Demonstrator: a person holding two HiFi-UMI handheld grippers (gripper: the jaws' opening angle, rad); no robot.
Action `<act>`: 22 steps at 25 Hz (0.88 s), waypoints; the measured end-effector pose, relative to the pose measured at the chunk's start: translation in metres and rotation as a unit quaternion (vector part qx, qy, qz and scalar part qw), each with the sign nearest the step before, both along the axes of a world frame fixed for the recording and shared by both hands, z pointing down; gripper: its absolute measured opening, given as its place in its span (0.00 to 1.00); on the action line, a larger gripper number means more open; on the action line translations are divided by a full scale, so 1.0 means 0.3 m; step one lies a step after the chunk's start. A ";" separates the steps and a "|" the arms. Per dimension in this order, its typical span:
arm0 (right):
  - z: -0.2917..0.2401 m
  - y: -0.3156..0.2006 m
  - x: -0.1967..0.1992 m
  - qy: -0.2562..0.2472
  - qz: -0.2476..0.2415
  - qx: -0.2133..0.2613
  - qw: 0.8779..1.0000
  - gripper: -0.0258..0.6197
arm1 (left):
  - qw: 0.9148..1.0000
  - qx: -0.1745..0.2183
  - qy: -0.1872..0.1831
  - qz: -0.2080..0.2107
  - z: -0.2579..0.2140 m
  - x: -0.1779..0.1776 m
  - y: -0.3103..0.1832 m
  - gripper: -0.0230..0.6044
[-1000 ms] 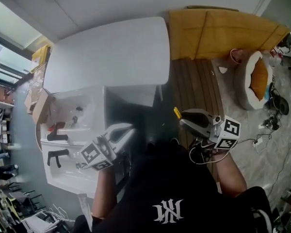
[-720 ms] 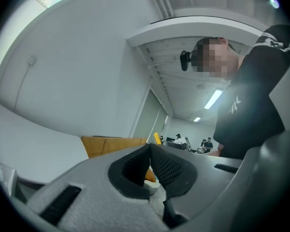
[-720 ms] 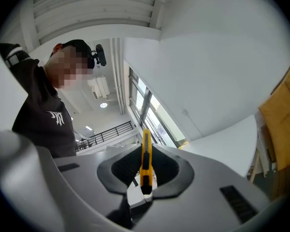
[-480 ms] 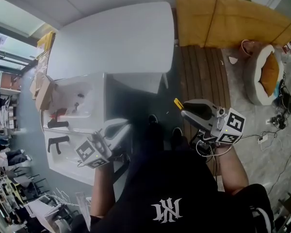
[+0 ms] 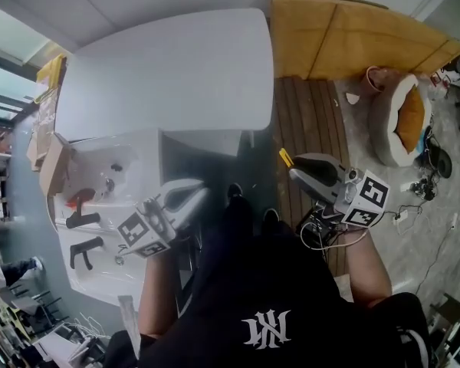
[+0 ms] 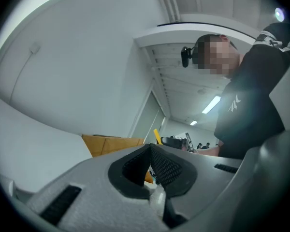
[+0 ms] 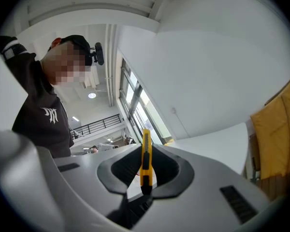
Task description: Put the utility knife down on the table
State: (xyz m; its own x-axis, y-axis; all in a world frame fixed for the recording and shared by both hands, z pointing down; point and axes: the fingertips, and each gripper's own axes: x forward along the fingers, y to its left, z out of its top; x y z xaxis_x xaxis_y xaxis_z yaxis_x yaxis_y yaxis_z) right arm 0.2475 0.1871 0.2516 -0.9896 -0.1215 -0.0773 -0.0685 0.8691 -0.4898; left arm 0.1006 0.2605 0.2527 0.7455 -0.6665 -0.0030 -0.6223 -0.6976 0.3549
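A yellow utility knife (image 7: 145, 161) stands clamped between the pads of my right gripper (image 7: 145, 170), its tip poking up past them. In the head view the knife (image 5: 285, 158) sticks out of the right gripper (image 5: 295, 172), held above the wooden floor right of the white table (image 5: 169, 71). My left gripper (image 5: 198, 195) hovers near the table's front edge with its jaws closed together and nothing between them. In the left gripper view its black pads (image 6: 165, 167) meet, and the yellow knife (image 6: 157, 136) shows small beyond them.
White shelving (image 5: 100, 205) with black handles and a red tool lies at the left. Yellow-brown cardboard (image 5: 353, 33) leans at the back right, a round pet bed (image 5: 402, 121) beside it. Cables (image 5: 322, 232) trail on the floor by my right arm.
The head view has shifted slightly; both grippers stay at about the same height, the right one still gripping the knife. The left gripper drifted a little left.
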 end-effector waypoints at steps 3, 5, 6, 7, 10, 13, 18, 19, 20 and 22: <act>-0.018 -0.063 -0.110 0.016 0.001 0.013 1.000 0.12 | 1.000 0.001 0.012 0.012 0.017 -0.086 -0.074 0.05; -0.033 -0.103 -0.181 0.021 0.001 0.019 1.000 0.12 | 1.000 -0.002 0.021 0.018 0.025 -0.144 -0.111 0.05; -0.042 -0.124 -0.214 0.022 0.002 0.021 1.000 0.12 | 0.999 -0.002 0.025 0.020 0.026 -0.172 -0.129 0.05; -0.049 -0.144 -0.245 0.023 0.003 0.022 0.999 0.12 | 0.999 -0.003 0.028 0.022 0.025 -0.199 -0.146 0.05; -0.063 -0.193 -0.323 0.037 0.006 0.027 0.999 0.12 | 0.999 -0.004 0.035 0.027 0.026 -0.278 -0.196 0.05; -0.069 -0.236 -0.364 0.050 0.017 0.030 0.998 0.12 | 0.998 -0.006 0.054 0.027 0.042 -0.342 -0.242 0.05; -0.059 -0.310 -0.382 0.060 0.033 0.023 0.997 0.12 | 0.997 -0.006 0.069 0.030 0.070 -0.384 -0.320 0.05; -0.051 -0.328 -0.382 0.063 0.032 0.021 0.997 0.12 | 0.997 -0.007 0.071 0.028 0.079 -0.388 -0.340 0.05; -0.041 -0.349 -0.383 0.065 0.030 0.020 0.997 0.12 | 0.997 -0.009 0.073 0.025 0.087 -0.390 -0.362 0.05; -0.022 -0.398 -0.389 0.067 0.026 0.020 0.997 0.12 | 0.997 -0.014 0.071 0.019 0.103 -0.390 -0.408 0.04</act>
